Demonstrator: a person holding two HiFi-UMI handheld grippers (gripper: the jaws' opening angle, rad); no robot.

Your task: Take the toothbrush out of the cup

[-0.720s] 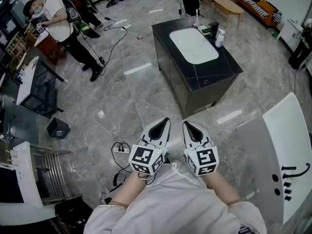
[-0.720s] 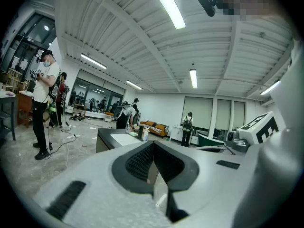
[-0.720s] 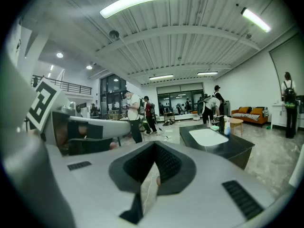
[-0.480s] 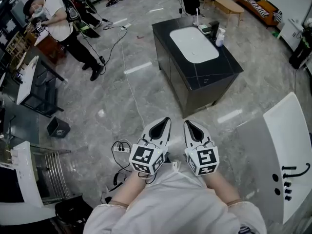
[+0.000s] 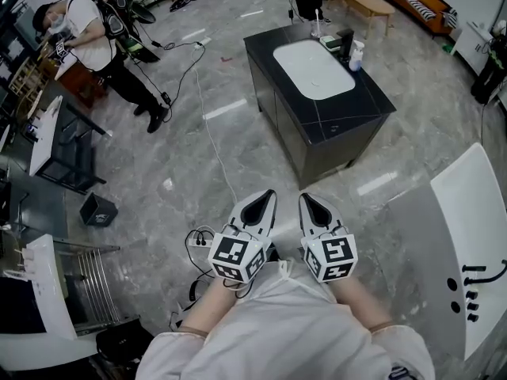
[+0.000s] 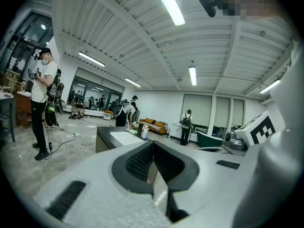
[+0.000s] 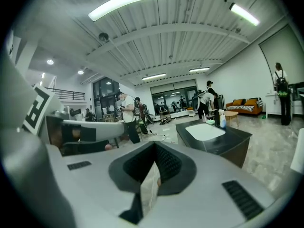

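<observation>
A thin white upright stick, which looks like the toothbrush [image 5: 318, 20], stands at the far edge of the counter [image 5: 348, 109], near its far left corner as the head view shows it. The cup around its foot is too small to make out. Just right of it along that far edge sit a green item [image 5: 329, 44], a dark box [image 5: 345, 41] and a white bottle [image 5: 356, 55], close together. A white basin [image 5: 313, 68] fills the middle of the dark top.

The counter stands alone on a grey marble floor [image 5: 238, 157], well apart from both grippers. A white cable [image 5: 207, 133] runs over the floor past the counter's left side to a power strip [image 5: 198, 242] near the person's feet.

The left gripper [image 5: 261, 204] and right gripper [image 5: 310, 206] are held side by side close to the person's body, pointing toward the counter. In the left gripper view the jaws are pressed together with nothing between them, and the right gripper view shows the same: pads meeting, empty.

Farther off, a person [image 5: 87, 42] in a white top stands at the far left, a white table [image 5: 475, 236] lies at the right, and an orange sofa [image 5: 412, 2] lines the back wall.
</observation>
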